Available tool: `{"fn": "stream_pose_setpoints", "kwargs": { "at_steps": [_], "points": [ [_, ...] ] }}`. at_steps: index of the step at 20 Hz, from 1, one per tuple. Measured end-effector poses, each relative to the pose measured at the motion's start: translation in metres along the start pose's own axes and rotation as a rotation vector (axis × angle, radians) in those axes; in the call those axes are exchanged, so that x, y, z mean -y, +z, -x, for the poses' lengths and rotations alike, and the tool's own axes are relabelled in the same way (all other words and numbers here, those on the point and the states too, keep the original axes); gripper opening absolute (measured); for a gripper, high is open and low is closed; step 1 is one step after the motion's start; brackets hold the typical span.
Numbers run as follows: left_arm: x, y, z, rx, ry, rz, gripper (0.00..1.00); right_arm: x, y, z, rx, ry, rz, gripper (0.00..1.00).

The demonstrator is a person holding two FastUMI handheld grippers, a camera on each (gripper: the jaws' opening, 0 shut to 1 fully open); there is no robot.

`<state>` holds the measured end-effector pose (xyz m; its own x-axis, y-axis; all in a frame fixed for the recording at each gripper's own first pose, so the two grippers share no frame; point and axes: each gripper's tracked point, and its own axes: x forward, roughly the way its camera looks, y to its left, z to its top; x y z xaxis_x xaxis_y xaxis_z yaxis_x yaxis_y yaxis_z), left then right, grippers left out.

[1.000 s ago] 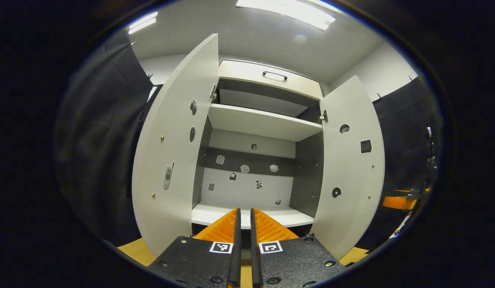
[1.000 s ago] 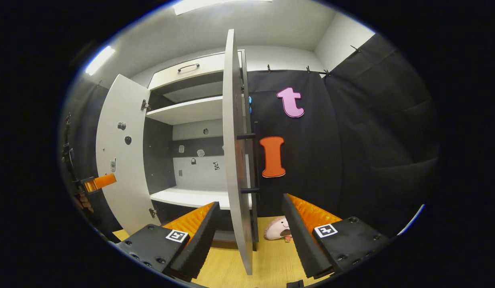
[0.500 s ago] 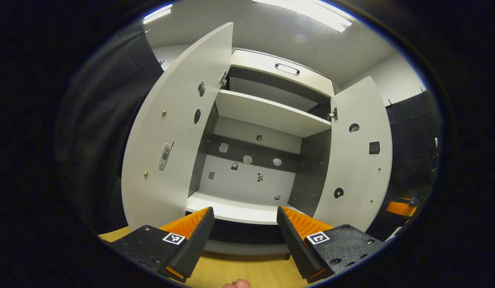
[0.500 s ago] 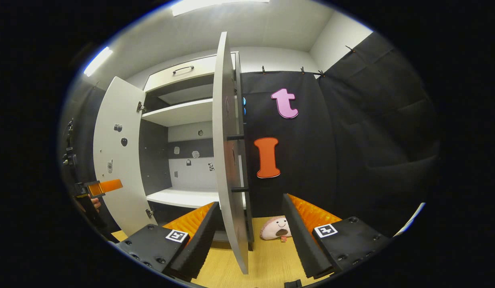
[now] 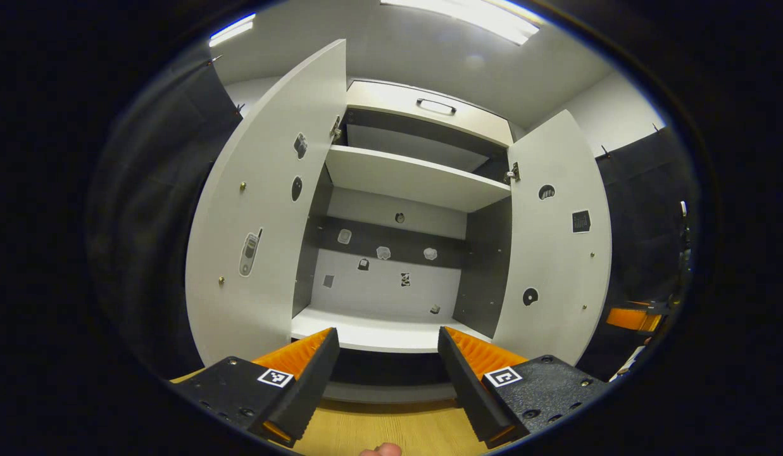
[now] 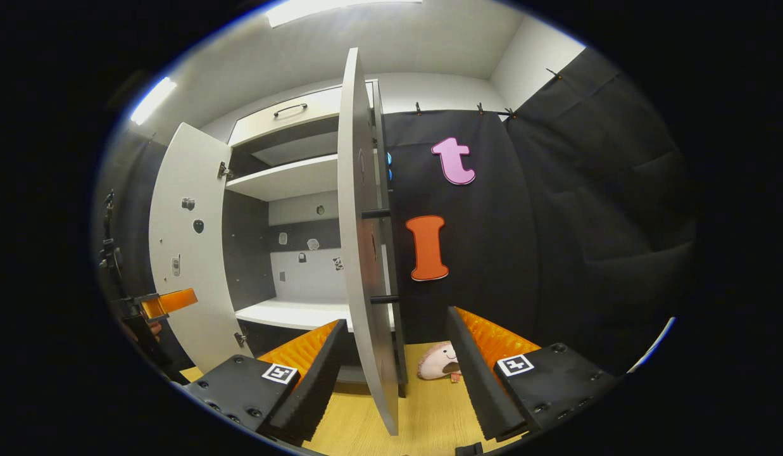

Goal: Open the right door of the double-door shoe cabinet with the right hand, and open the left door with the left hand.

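Observation:
The white shoe cabinet [image 5: 397,183] stands with both doors swung wide. In the left gripper view its left door [image 5: 258,209] and right door [image 5: 556,253] flank the bare shelves. My left gripper [image 5: 388,342] is open, in front of the bottom shelf, touching nothing. In the right gripper view the right door [image 6: 359,253] is seen edge-on, its black bar handle [image 6: 391,256] on the outer face. My right gripper [image 6: 396,322] is open, with the door's edge standing between its fingers, neither pressing on it. The left door [image 6: 188,253] and the left gripper [image 6: 169,303] show farther left.
A drawer with a dark handle [image 5: 435,106] tops the cabinet. A pink plush toy [image 6: 438,362] lies on the wooden floor [image 6: 423,411] by the right door's foot. The right gripper [image 5: 628,318] shows orange beyond the right door. Black cloth walls close in on both sides.
My left gripper went from shut to open and drew slightly back from the cabinet. The right gripper stayed open around the right door's edge, which barely shifted.

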<state>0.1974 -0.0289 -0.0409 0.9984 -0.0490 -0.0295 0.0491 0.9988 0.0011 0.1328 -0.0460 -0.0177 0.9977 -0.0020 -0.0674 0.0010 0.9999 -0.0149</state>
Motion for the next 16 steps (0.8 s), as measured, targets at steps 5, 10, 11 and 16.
{"fn": "stream_pose_setpoints", "kwargs": {
  "at_steps": [5, 10, 11, 16],
  "points": [
    [-0.001, 0.0, -0.003, 0.003, 0.006, -0.012, 0.94, 0.003, 0.002, 0.0, 0.008, -0.006, -0.001, 0.92],
    [0.006, -0.005, -0.007, -0.016, -0.014, 0.004, 0.94, 0.005, 0.003, 0.0, 0.013, -0.007, -0.003, 0.99],
    [0.007, -0.006, -0.008, -0.018, -0.016, 0.005, 0.95, 0.004, 0.004, 0.0, 0.013, -0.007, -0.002, 0.99],
    [0.009, -0.006, -0.008, -0.021, -0.016, 0.005, 0.94, 0.005, 0.004, -0.002, 0.013, -0.007, -0.003, 0.99]
  ]
}}
